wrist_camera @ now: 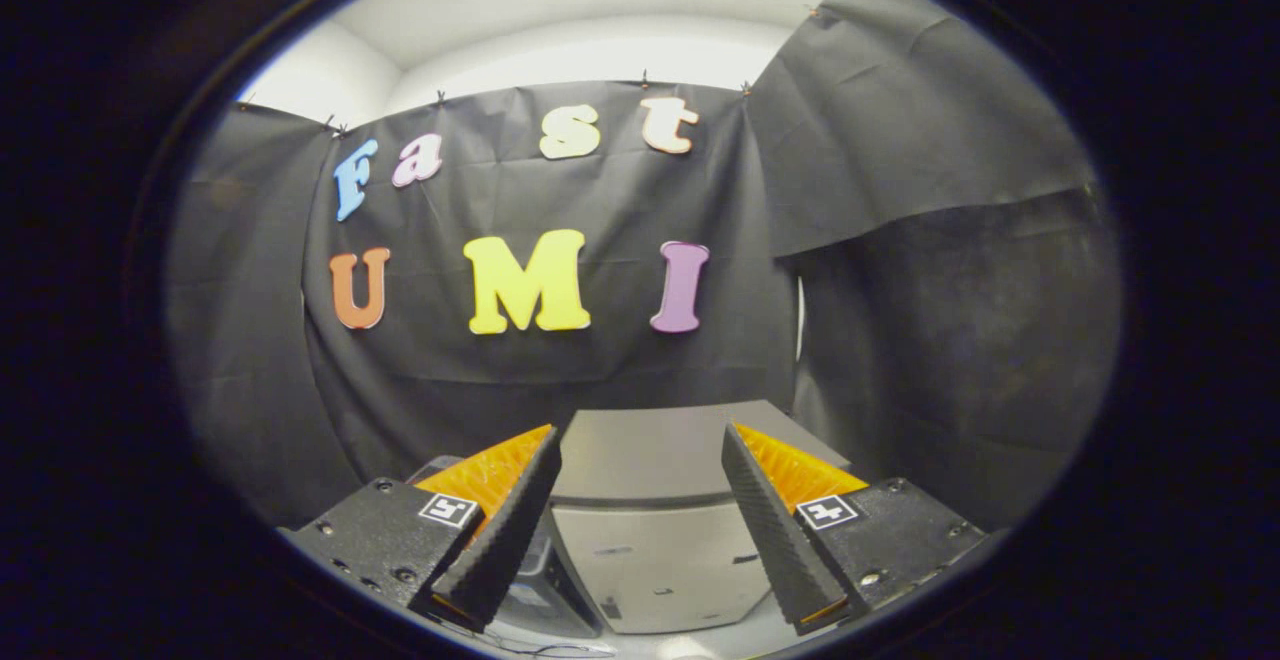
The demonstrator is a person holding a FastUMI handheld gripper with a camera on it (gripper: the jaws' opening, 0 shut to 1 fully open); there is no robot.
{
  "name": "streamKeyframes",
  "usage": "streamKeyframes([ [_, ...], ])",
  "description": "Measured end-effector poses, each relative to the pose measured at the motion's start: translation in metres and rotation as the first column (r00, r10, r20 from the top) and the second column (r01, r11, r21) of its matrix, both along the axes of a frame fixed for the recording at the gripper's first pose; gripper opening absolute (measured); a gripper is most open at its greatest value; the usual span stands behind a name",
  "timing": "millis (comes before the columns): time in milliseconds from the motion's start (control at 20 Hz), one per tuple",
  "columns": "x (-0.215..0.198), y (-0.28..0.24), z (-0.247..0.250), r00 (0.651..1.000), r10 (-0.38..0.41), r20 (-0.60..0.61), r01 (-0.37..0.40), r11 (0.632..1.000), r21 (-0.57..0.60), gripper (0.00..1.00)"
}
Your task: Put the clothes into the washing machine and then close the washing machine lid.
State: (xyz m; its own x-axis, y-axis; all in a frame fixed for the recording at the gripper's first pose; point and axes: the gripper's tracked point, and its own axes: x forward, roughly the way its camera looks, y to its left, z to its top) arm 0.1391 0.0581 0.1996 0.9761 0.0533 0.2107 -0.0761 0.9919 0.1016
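My gripper is open, its two black ribbed fingers with orange backs spread wide and nothing between them. Beyond and below the fingers stands the light grey washing machine. Its flat grey top lies level in the gap between the fingertips, with a dark seam across it, and looks shut. No clothes are in sight. The gripper hangs above the machine and points at the booth's back wall.
Black cloth walls close in behind and on both sides of the machine. A dark object sits beside the machine's left side, under the left finger. White room wall and ceiling show above the cloth.
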Motion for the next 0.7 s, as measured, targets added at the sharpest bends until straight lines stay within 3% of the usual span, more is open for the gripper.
streamKeyframes([
  [400,-0.024,-0.072,-0.122,0.993,-0.041,-0.110,0.037,0.999,-0.035,1.00],
  [700,-0.053,-0.088,-0.188,0.978,0.014,-0.206,-0.016,1.000,-0.007,1.00],
])
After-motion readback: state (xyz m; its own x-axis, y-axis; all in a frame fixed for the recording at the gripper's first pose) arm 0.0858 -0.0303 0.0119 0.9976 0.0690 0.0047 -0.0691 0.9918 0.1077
